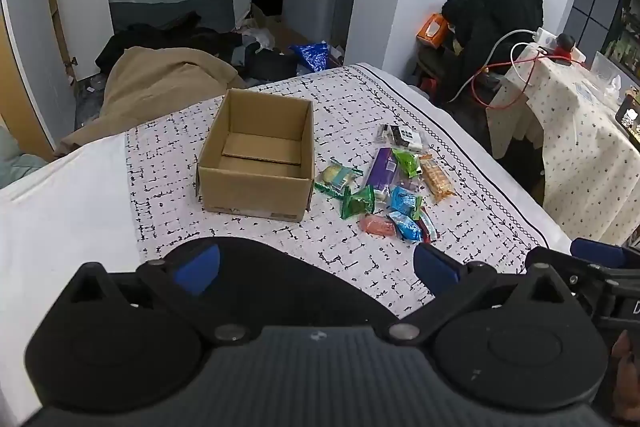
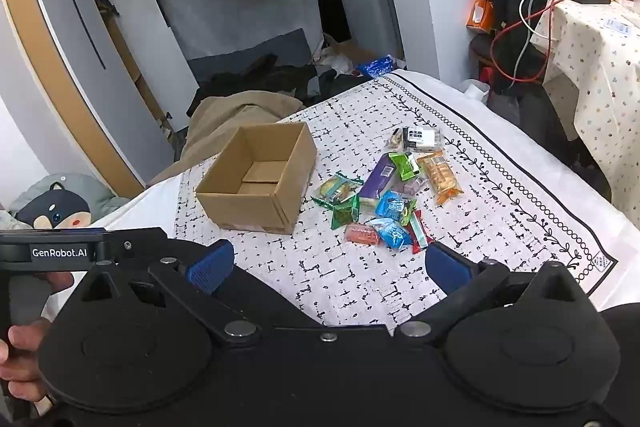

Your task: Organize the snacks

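- Cardboard box point(image 1: 256, 155) sits on the left part of a black-and-white patterned cloth point(image 1: 352, 259), its top open and nothing visible inside but its own floor flaps; the right wrist view shows the same box point(image 2: 256, 179) from a more angled side.
- Just right of the box lies a loose cluster of wrapped snacks point(image 1: 384, 187), all resting on the cloth and none in the box.
- Nearest the box are a pale yellow-green packet point(image 1: 338, 179) and a dark green packet point(image 1: 358, 202), the green one slightly closer to the camera.
- A purple pack point(image 1: 382, 169) lies in the middle of the cluster, with a lime-green packet point(image 1: 407, 163) overlapping its far end.
- Toward the near edge of the cluster lie a pink packet point(image 1: 376, 226) and two blue packets point(image 1: 406, 213), touching one another.
- An orange cracker pack point(image 1: 438, 179) lies on the right side, and a clear pack with dark labels point(image 1: 402, 137) lies at the far end.
- Left gripper point(image 1: 316, 263) hovers low over the near cloth, fingers spread wide apart and holding nothing, well short of the snacks.
- Right gripper point(image 2: 328, 263) hovers likewise, fingers wide apart and empty, with its right blue pad point(image 2: 448, 267) near the closest snacks.
- A hand point(image 2: 24, 359) grips a handle at the left edge of the right wrist view.
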Motion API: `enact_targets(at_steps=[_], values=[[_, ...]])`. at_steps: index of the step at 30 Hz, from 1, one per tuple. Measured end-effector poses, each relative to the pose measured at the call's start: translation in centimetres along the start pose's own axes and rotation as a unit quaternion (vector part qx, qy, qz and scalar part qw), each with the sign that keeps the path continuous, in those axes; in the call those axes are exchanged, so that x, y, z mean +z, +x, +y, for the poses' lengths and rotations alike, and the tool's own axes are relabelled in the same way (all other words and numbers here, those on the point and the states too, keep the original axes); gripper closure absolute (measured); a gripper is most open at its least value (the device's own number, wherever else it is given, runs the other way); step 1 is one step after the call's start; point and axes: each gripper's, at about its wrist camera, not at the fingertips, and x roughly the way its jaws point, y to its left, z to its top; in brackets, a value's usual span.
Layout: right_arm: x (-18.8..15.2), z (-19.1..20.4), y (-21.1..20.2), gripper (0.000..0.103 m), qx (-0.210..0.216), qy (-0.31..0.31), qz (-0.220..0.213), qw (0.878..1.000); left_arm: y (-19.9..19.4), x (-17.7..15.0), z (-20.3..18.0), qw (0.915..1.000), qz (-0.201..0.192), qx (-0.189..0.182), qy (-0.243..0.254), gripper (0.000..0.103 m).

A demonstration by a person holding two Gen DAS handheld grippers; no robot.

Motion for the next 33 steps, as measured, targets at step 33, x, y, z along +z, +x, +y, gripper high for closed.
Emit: enact_targets(at_steps=[33], values=[[0.2, -0.7, -0.5, 0.0, 0.003, 0.006, -0.009, 1.0, -0.7, 0.4, -0.9, 0.9998, -0.005, 0.003, 0.018, 0.0]])
